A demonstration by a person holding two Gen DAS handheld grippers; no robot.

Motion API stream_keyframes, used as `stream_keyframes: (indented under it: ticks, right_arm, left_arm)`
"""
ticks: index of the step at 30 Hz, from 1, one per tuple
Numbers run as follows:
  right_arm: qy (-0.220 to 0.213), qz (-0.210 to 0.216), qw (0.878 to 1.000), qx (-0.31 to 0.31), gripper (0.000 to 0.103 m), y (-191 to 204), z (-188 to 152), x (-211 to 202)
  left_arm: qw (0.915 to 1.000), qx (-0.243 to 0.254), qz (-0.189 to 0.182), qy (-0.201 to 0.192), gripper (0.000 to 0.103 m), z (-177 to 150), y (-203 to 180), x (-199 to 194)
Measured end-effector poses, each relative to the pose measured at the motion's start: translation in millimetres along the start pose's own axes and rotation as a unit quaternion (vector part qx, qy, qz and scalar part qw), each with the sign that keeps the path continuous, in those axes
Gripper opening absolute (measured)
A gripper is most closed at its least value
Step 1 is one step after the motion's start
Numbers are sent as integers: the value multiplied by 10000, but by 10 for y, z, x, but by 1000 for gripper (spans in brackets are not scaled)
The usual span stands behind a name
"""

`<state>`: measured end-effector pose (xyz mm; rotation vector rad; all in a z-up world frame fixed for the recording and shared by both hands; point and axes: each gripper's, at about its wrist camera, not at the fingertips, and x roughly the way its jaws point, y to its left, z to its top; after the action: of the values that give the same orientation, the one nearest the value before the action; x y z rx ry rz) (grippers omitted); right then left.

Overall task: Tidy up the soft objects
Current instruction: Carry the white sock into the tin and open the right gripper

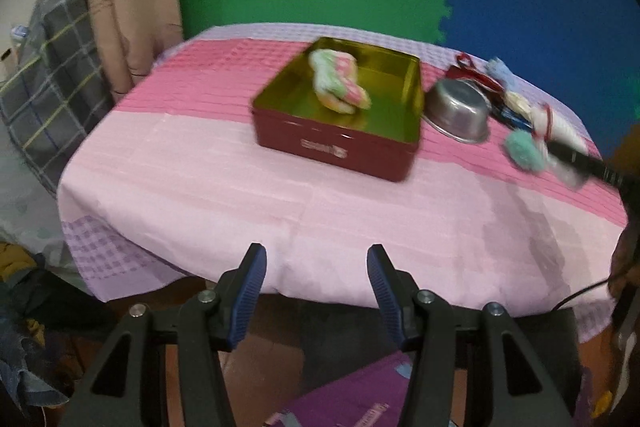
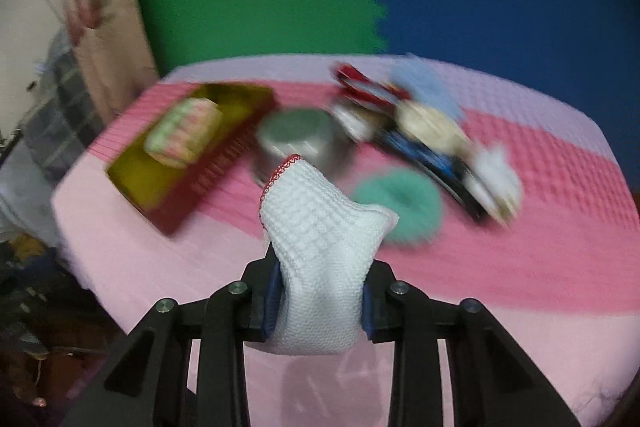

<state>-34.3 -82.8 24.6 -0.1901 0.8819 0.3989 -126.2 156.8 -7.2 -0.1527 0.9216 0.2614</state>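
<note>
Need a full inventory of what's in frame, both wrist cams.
tin box: 1, red outside, gold inside, on the tablecloth, open
striped cloth: 1, green, pink and white, inside the tin box
metal bowl: 1, silver, just right of the tin box
teal puff: 1, teal, on the tablecloth beyond the white cloth
mixed pile: count unclear, red, blue, cream, white; far right, blurred
tablecloth: 1, pink and lilac
white cloth: 1, white with red trim, in the right gripper
left gripper: open, empty
right gripper: shut on the white cloth

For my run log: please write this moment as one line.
right gripper: shut on white cloth | left gripper: open | tin: holds one cloth roll
</note>
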Motion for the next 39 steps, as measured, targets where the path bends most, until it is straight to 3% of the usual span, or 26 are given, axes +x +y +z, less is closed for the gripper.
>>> stream_keyframes:
  ticks: [4,9,11,20,29,35,39]
  right_arm:
    - [21,591,9983,7,29,404,504,222]
    - [160,816,9964,-153,30,807,1002,699]
    - [266,807,9962,-199,30,932,1126,907]
    - [669,450,9961,-352,32,1205,1498,1785]
    - [1038,286,9935,-358,37,1251,1579,2181]
    - [1039,226,9935,-411,52,1294,1526,2321]
    - [654,138,9963,-535,85,1329,1537,2188]
  left_arm:
    - [9998,-75,130,99,54,23,130,77]
    - [9997,-111,199,86,54,18,262,109]
    - [9994,-39,330,81,54,16,293,122]
    - [9992,-222,249,234,54,21,453,227]
    - [9990,-301,173,288,54,18,477,271]
    - [9988,-312,182,341,54,10,506,302]
    - [9988,-310,183,343,54,11,522,311]
